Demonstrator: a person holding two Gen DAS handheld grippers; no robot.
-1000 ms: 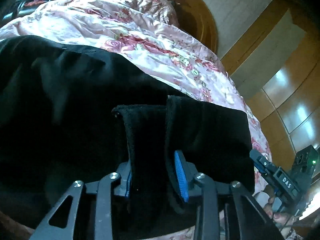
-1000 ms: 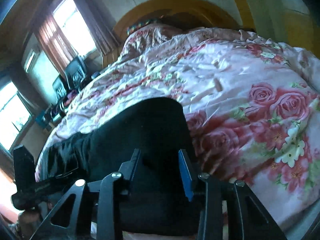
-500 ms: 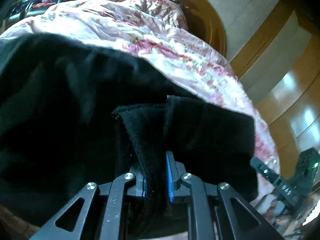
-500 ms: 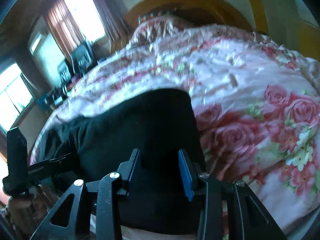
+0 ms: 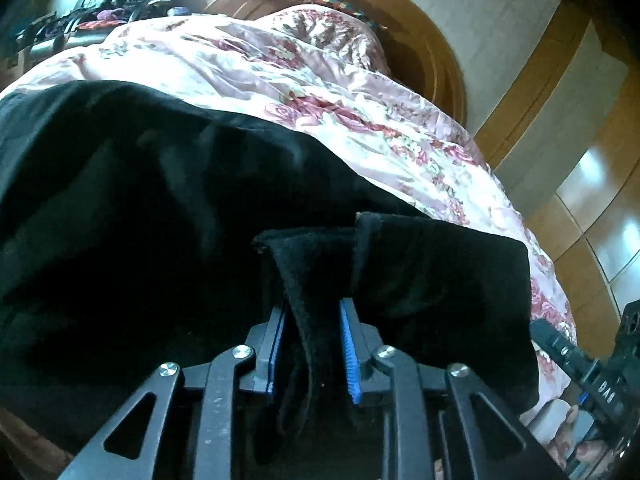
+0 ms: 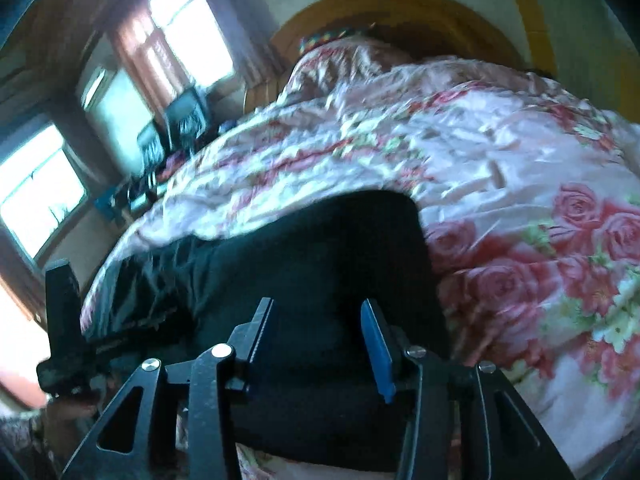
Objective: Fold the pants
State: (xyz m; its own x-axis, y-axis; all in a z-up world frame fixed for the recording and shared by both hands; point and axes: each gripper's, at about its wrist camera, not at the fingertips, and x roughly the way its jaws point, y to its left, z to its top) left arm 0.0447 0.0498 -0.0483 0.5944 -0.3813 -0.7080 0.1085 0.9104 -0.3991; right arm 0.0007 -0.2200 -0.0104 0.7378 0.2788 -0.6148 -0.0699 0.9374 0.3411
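Bunching black pants [image 5: 312, 280] between left claw [image 5: 312, 344] pads

Daylight blows out the windows [image 6: 188, 28], right wrist view is motion-smeared, fisheye corners go dark, pants [image 5: 140, 208] just black.

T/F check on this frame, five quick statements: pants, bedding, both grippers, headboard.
1. The pants are black. True.
2. They lie on a plain white sheet. False: on a pink floral quilt.
3. The left gripper has a fold of pants between its fingers. True.
4. The right gripper hangs over bare floor. False: pants fabric lies between its fingers.
5. The headboard is metal bars. False: curved wood.
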